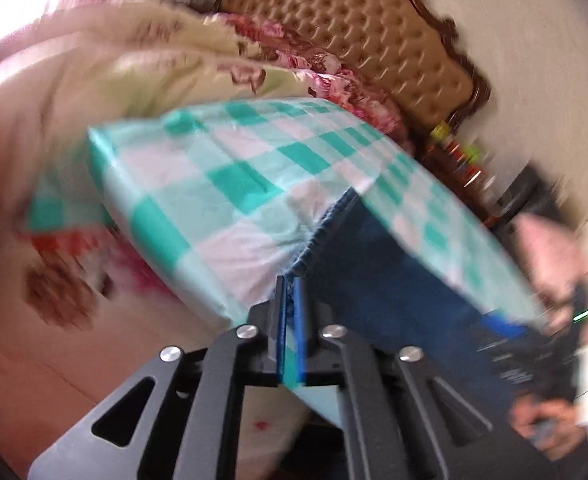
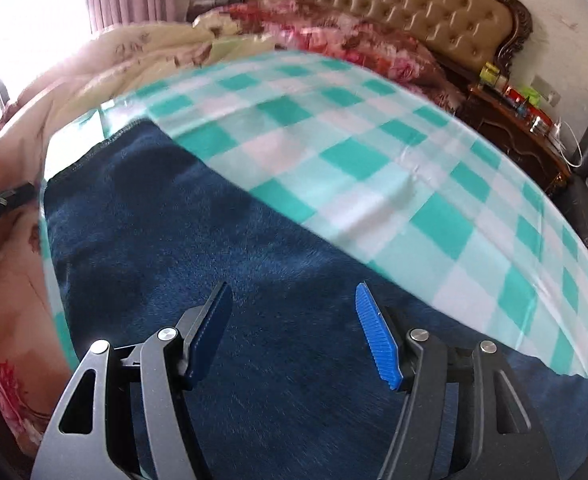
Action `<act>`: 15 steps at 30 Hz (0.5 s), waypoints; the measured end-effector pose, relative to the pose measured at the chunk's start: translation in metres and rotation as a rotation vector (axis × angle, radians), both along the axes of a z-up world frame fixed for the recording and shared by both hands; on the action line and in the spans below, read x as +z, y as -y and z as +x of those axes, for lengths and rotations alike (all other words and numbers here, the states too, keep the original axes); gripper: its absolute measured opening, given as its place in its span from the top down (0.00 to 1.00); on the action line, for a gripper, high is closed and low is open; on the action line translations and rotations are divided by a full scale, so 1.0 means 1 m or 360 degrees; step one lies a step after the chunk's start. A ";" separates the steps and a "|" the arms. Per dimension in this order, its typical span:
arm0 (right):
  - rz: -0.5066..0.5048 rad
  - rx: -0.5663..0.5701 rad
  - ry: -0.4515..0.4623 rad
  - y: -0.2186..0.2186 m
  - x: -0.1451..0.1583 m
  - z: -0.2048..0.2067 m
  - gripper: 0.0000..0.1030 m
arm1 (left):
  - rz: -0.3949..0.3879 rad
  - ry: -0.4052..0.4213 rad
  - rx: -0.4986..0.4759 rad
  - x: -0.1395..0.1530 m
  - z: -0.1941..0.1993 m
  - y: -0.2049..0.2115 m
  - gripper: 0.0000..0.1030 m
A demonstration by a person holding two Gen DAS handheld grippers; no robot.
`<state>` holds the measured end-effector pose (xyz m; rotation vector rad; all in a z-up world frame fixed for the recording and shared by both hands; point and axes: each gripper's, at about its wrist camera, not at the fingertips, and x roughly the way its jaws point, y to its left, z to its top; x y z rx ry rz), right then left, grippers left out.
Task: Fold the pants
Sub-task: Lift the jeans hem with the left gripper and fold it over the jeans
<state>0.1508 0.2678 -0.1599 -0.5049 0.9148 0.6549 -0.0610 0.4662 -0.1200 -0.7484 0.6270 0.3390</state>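
Left gripper (image 1: 290,280) is clamping the hemmed edge of the pants (image 1: 373,280), its blue fingers (image 1: 281,320) pressed nearly together on the fabric. Right gripper (image 2: 292,300) is hanging with jaws spread wide, gripping nothing, just above the dark blue fleece side of the pants (image 2: 174,240). Beyond both grippers, the teal-and-white checked side (image 2: 353,160) is spreading out over the floral bedding (image 2: 10,320). Motion blur is obscuring the left view's far details.
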 end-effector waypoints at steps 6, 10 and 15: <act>0.0015 -0.0001 0.0005 0.004 -0.009 0.001 0.41 | 0.0189 -0.0095 -0.0073 -0.001 0.009 0.013 0.70; 0.0030 -0.0004 0.0014 0.007 -0.010 -0.001 0.41 | 0.0336 -0.0230 -0.0119 -0.006 0.029 0.022 0.70; 0.0037 -0.0007 0.0018 0.007 -0.010 0.000 0.40 | 0.0483 -0.0357 -0.0196 -0.016 0.041 0.028 0.70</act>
